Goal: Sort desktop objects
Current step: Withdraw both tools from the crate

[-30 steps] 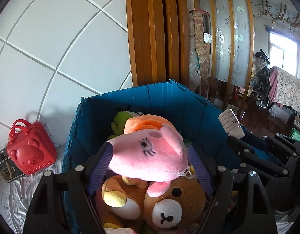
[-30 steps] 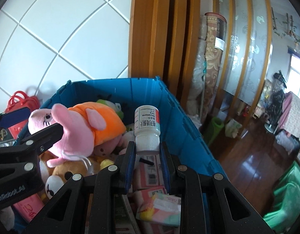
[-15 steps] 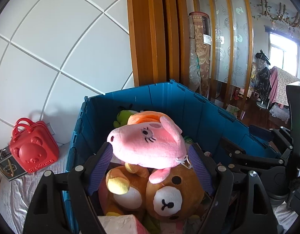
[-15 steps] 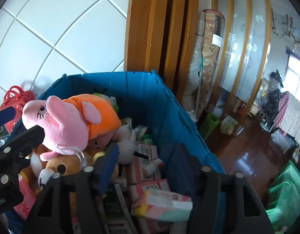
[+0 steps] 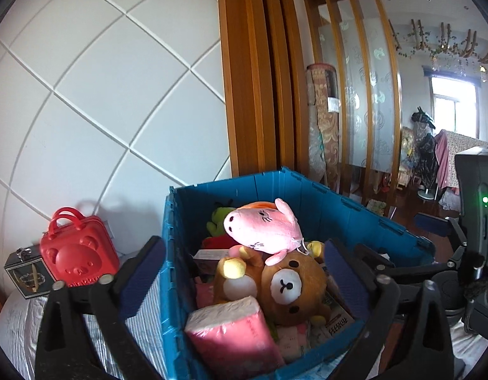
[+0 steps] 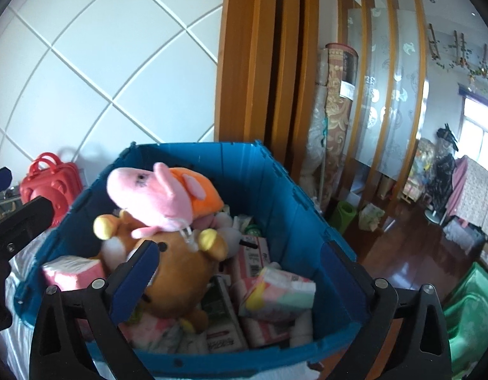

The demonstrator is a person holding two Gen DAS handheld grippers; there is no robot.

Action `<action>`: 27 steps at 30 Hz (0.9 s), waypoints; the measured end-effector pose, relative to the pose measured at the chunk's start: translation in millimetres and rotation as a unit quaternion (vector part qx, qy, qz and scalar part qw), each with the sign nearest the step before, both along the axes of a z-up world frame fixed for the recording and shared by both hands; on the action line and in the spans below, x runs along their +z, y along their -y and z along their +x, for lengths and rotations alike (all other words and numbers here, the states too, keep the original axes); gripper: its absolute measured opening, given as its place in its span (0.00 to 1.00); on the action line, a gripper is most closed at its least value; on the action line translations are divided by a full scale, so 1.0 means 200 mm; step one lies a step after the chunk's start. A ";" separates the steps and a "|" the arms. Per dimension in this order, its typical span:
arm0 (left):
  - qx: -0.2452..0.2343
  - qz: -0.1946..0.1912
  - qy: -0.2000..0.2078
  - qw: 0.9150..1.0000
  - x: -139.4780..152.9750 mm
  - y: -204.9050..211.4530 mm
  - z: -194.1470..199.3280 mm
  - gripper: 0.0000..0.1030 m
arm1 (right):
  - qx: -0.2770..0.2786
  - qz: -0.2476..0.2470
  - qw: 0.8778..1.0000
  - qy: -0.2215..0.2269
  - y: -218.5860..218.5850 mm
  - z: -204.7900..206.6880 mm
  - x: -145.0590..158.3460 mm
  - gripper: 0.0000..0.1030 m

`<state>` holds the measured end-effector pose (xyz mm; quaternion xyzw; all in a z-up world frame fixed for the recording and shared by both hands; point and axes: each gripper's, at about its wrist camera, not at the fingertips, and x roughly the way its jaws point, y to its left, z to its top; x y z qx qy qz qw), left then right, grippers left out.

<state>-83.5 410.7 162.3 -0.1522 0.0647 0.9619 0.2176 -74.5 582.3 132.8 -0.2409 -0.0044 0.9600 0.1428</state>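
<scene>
In the blue bin (image 5: 326, 202), the pink pig (image 5: 263, 226) lies atop the bear (image 5: 289, 285) w/ tissues & boxes, both grippers (image 5: 240, 272) (image 6: 234, 272) opening w/ nothing between; red case (image 5: 77, 253) beside the bin's left wall probably left.

Left gripper (image 5: 244, 275): jaws opening, fingers spread wide apart, nothing pressed between the blue pads (image 5: 142, 275). Points forward and slightly downward. Black finger arms frame both lower corners of the left wrist view.

Right gripper (image 6: 237, 278): jaws opening, likewise spread wide, pads (image 6: 134, 280) free of contact, nothing gripped. Also tilted somewhat downward.

The two grippers sit side by side: each appears at the edge of the other's view, the right gripper's body showing a lit green indicator.
</scene>
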 end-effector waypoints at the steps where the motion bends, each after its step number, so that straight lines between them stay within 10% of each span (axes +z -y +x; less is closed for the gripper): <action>1: 0.002 0.005 -0.003 1.000 0.01 0.04 0.04 1.00 | -0.001 0.000 1.000 -0.003 0.03 0.03 0.01 1.00; 27: 0.021 0.015 0.059 0.998 -0.05 0.32 0.44 1.00 | -0.006 -0.017 1.000 -0.016 0.28 0.58 -0.01 1.00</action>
